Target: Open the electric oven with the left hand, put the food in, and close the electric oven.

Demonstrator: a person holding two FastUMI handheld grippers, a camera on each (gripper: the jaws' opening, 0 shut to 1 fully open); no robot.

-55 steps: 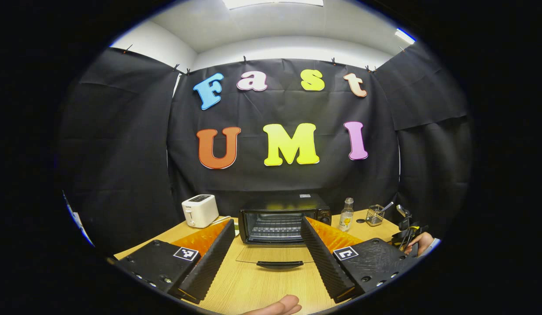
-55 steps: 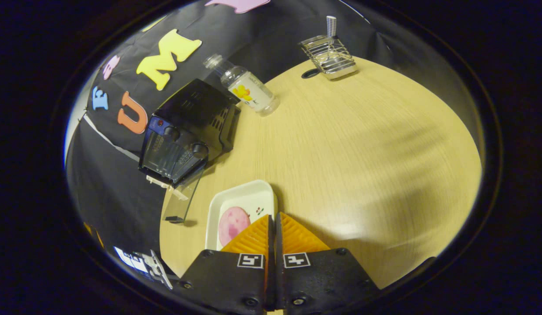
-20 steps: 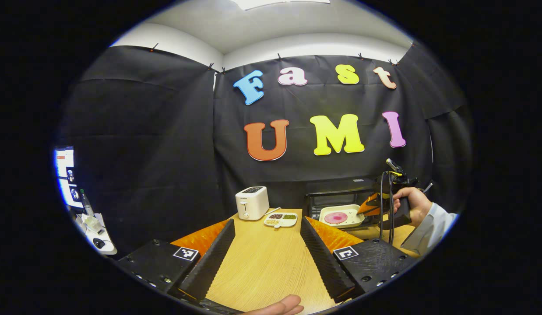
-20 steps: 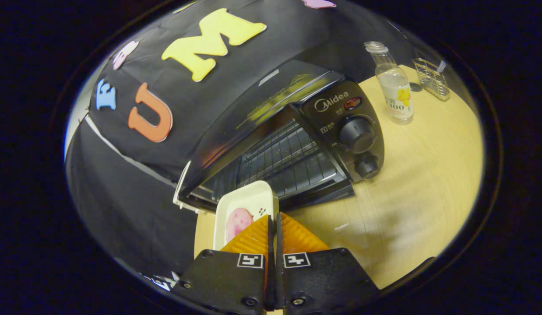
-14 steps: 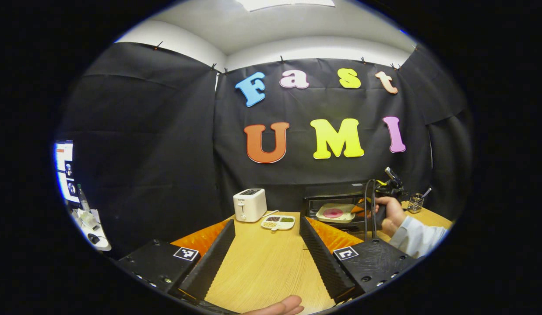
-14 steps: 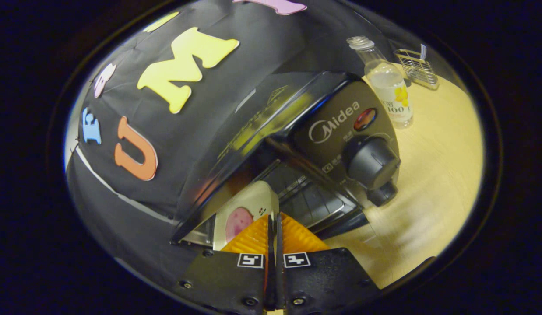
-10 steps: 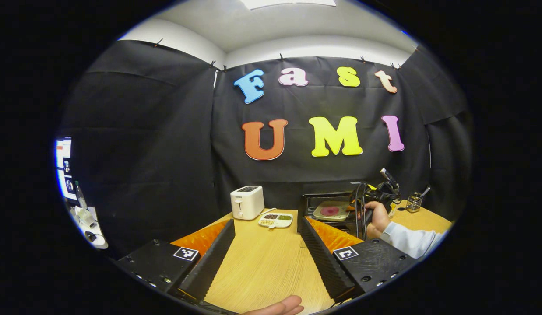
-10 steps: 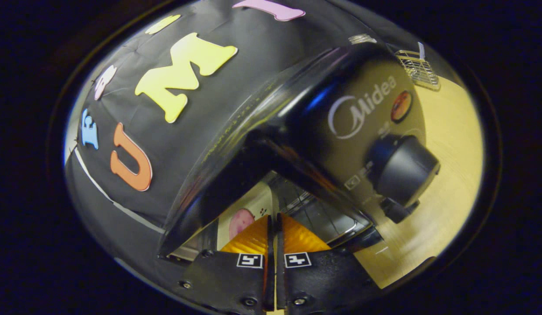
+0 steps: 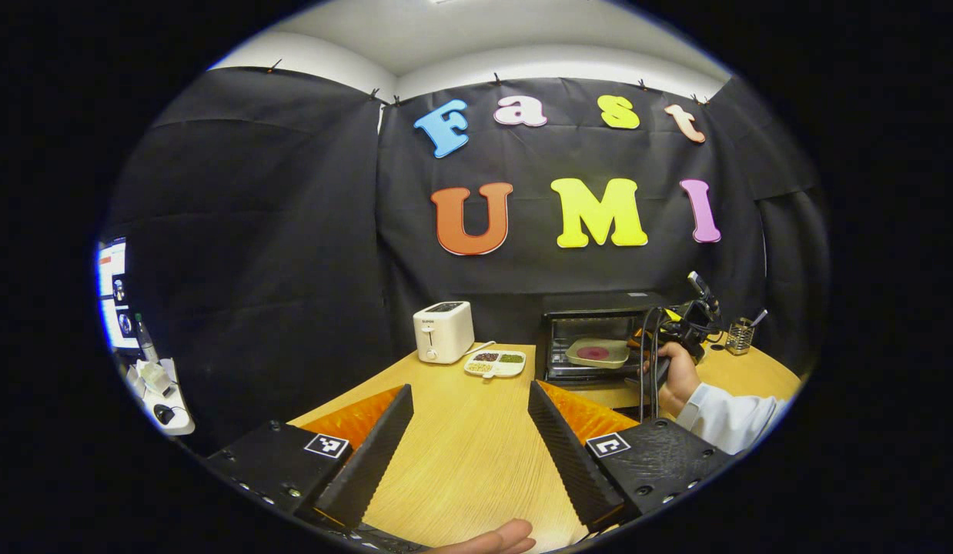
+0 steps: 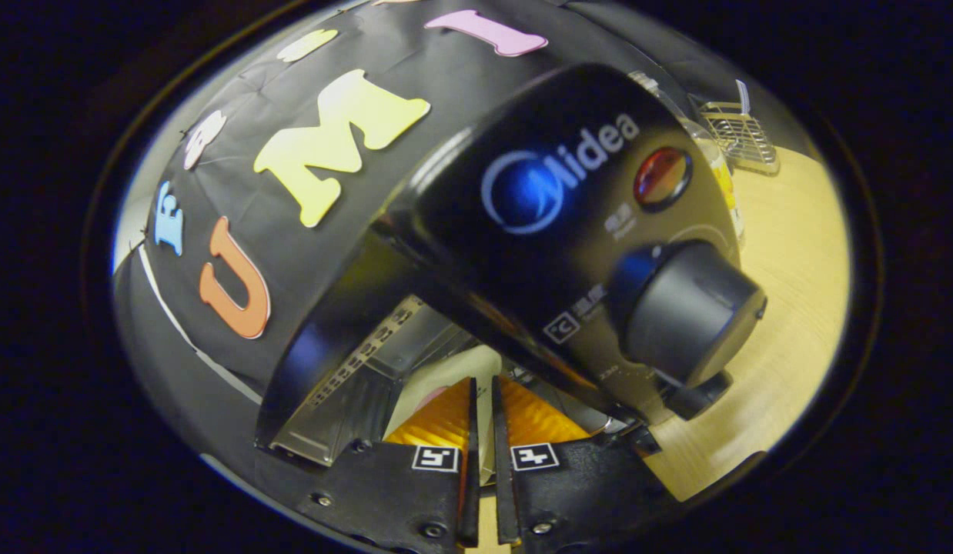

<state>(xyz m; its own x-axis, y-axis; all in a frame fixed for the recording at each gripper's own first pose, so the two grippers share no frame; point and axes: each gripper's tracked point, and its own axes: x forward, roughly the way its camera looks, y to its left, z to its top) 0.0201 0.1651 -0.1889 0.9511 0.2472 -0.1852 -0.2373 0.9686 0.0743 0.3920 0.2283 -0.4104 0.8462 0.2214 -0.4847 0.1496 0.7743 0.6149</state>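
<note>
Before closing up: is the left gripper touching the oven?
Apart. In the left gripper view the left gripper hangs over the table, the oven well beyond it.

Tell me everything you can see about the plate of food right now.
The plate is a pale, rounded-rectangular dish, ceramic or plastic by its look, carrying a flat pink round of food. In the left gripper view it lies level inside the open electric oven, apparently on the rack. In the right gripper view just a pale edge of it shows beyond the right tool, whose jaws stand slightly parted; whether they touch it cannot be told.
</note>
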